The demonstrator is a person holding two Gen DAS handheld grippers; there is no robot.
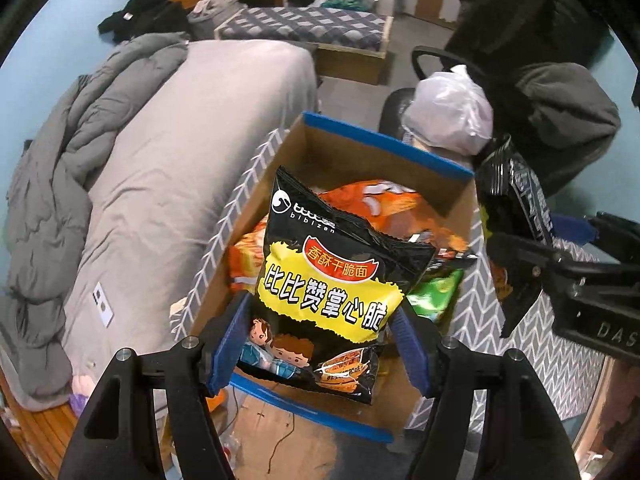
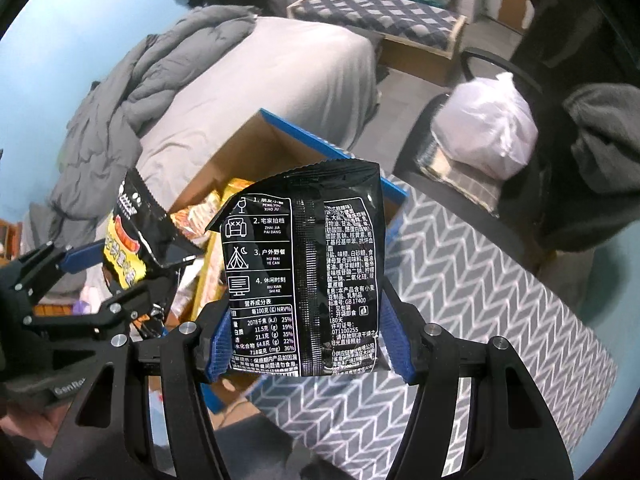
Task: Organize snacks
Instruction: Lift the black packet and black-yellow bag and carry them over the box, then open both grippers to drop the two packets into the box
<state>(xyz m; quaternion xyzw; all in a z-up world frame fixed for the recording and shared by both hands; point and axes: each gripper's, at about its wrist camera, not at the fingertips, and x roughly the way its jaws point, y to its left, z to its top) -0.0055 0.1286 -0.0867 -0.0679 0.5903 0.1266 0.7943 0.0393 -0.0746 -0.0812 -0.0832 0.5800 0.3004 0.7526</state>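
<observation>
My left gripper is shut on a black and yellow noodle snack bag, front side facing me, held above the near end of an open cardboard box with blue-taped rims. Orange and green snack packs lie inside the box. My right gripper is shut on a second black snack bag, its printed back facing me, held beside the box over the grey chevron surface. The left gripper with its bag shows in the right wrist view, and the right one shows in the left wrist view.
A bed with grey sheet and quilt lies left of the box. An office chair with a white plastic bag and dark clothes stands behind right. A plaid-cushioned bench is farther back.
</observation>
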